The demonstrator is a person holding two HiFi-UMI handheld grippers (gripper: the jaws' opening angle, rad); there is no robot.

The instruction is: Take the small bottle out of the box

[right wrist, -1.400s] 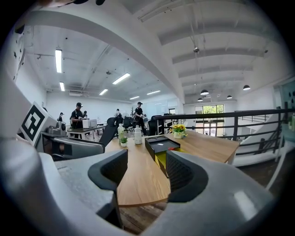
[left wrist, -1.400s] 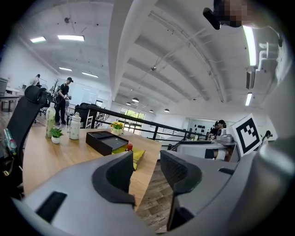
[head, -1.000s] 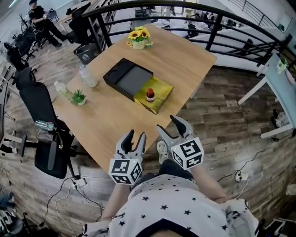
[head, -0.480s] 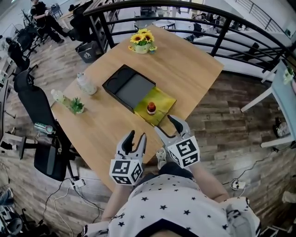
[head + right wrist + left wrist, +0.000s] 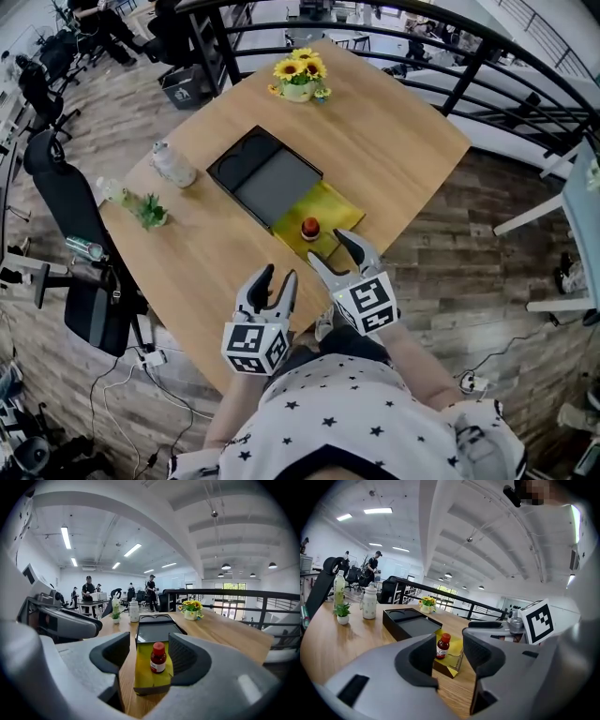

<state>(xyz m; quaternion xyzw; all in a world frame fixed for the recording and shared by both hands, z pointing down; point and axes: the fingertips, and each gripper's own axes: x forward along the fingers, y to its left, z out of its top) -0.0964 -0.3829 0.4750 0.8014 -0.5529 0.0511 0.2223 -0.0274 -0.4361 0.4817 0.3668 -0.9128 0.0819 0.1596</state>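
Standing apart with nothing between them, the jaws of the right gripper (image 5: pixel 149 660) are framing the small bottle (image 5: pixel 158 658), which is waiting upright a little way ahead, not yet within reach of the pads. The left gripper (image 5: pixel 449 653) is likewise hanging open and empty, held low beside the right one at the near edge of the wooden table (image 5: pixel 394 131).

The bottle is sitting inside the yellow-lined box (image 5: pixel 140 679), toward its middle and clear of the walls, with a black case (image 5: pixel 267 178) lying against the box's far side. A pot of sunflowers (image 5: pixel 300 80) is standing well beyond, near the far edge.

Judging by its look, the bottle is going to handle as a light, stiff thing: dark body, pale label, red cap, probably glass or hard plastic, smooth and round. Being narrow and tall for its base, it is likely tipping easily if nudged from one side. The best hold seems to be across the labelled body just under the cap, jaws closing evenly from both sides. The box is looking thin and light, so it may be lifting or sliding along with the bottle.
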